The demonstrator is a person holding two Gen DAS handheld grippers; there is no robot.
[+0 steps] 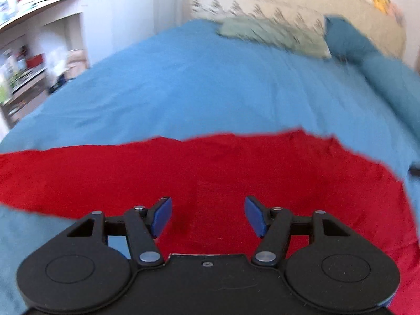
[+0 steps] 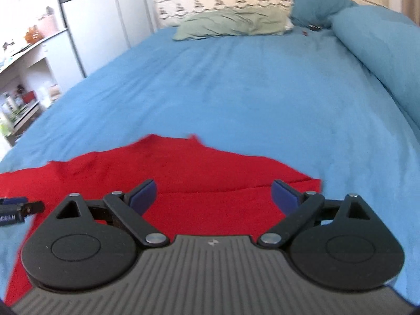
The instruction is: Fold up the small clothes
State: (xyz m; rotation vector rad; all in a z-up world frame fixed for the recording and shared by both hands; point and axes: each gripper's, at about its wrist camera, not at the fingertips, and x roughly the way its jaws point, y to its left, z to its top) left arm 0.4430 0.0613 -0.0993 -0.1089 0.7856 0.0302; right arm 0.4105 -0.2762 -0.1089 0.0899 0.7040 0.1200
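A red garment (image 1: 210, 168) lies spread flat on the blue bed sheet (image 1: 199, 84). My left gripper (image 1: 208, 214) is open and empty, its blue pads (image 1: 161, 216) hovering above the middle of the garment. In the right wrist view the red garment (image 2: 183, 165) shows a folded layer near its right edge. My right gripper (image 2: 214, 195) is open and empty above that right part. The tip of the left gripper (image 2: 18, 210) shows at the far left of the right wrist view.
A pale green pillow (image 2: 231, 23) and a blue pillow (image 2: 315, 0) lie at the head of the bed. A rolled blue duvet (image 2: 380, 50) runs along the right side. White shelves (image 2: 29, 60) with small items stand left of the bed.
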